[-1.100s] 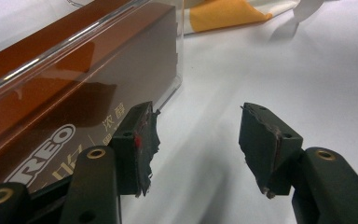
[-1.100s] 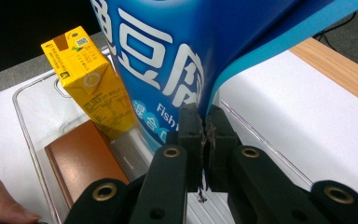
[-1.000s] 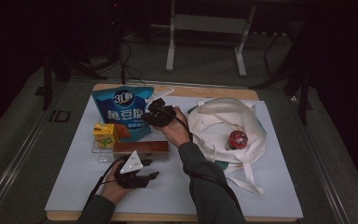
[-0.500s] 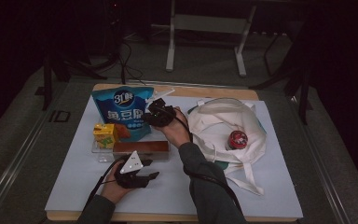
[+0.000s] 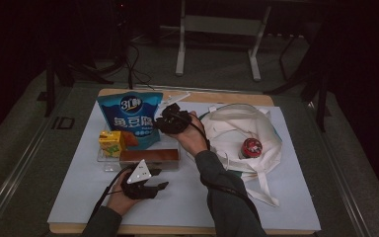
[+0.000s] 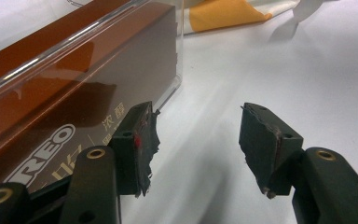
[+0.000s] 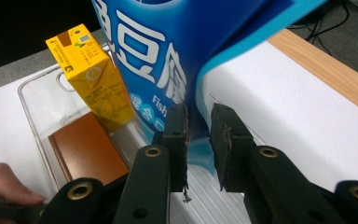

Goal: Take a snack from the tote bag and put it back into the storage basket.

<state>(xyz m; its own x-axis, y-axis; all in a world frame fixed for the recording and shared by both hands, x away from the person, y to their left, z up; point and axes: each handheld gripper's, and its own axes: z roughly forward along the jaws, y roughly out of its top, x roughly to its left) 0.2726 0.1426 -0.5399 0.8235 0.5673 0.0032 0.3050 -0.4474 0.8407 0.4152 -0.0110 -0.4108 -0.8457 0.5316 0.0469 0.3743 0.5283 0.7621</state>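
I work at a wooden table (image 5: 227, 98) covered by a white sheet (image 5: 296, 192), lit while the room behind lies dark. Grey carpeted floor (image 5: 24, 163) surrounds it, with black cables (image 5: 133, 64) trailing across. Beyond stands a pale metal frame on two legs (image 5: 217, 39).

Looks like a lab or recording studio: dark surroundings, grey floor (image 5: 39, 163) with loose cables (image 5: 133, 64), metal stand legs (image 5: 180, 44), white-covered table (image 5: 296, 207) lit from above.
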